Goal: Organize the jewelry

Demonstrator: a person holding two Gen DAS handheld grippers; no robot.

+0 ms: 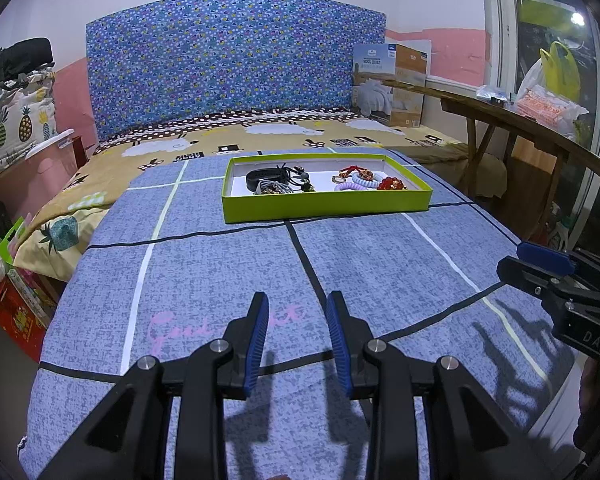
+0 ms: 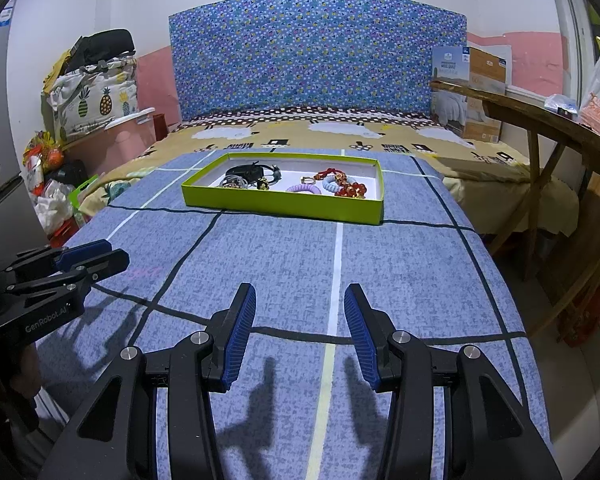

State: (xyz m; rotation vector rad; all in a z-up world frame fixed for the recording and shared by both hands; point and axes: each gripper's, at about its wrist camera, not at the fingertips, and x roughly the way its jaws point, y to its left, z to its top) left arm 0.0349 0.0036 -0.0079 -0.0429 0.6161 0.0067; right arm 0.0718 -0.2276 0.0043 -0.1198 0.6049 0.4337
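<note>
A shallow green tray (image 1: pixel 326 200) sits on the blue checked bedspread (image 1: pixel 220 272) toward its far edge, well ahead of both grippers. Inside, dark cords and a black band (image 1: pixel 265 178) bunch at the tray's left end, while a red bead bracelet (image 1: pixel 392 184) and pale coil hair ties (image 1: pixel 356 185) lie at its right end. The left gripper (image 1: pixel 297 344) hovers over the near edge of the bedspread, fingers parted and holding nothing. The right gripper (image 2: pixel 300 334) hangs beside it, spread wider and likewise empty.
</note>
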